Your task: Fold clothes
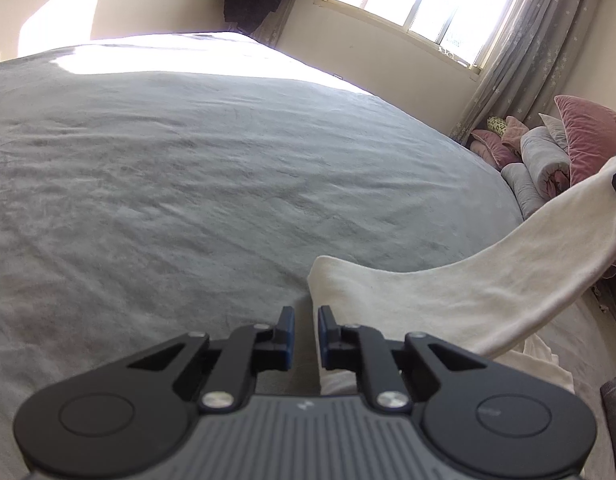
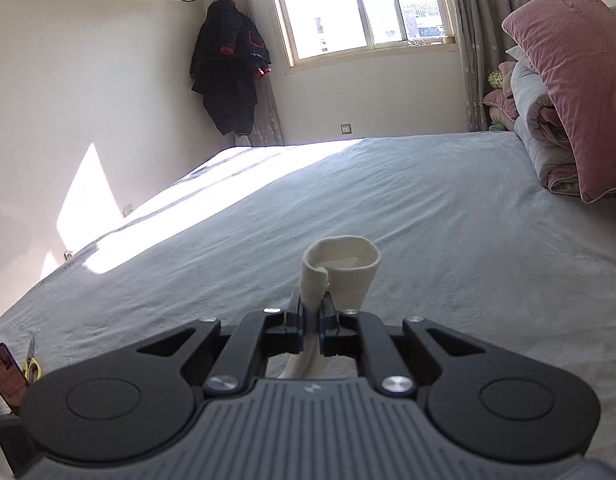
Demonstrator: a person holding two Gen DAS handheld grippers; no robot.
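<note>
grey bed (image 2: 387, 220) lies open; pink pillow (image 2: 579, 80) and bedding (image 2: 539, 136) crowd its right edge.

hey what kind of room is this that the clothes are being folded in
Most likely a home bedroom: a wide bed under a grey cover fills the view, pink pillows and rolled bedding are stacked at one end, and a curtained window sits behind, with a dark coat hanging in the corner.

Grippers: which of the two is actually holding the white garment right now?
The right gripper: its jaws pinch a rolled edge of the white garment. The left gripper has a gap between its jaws, with nothing in it.
</note>
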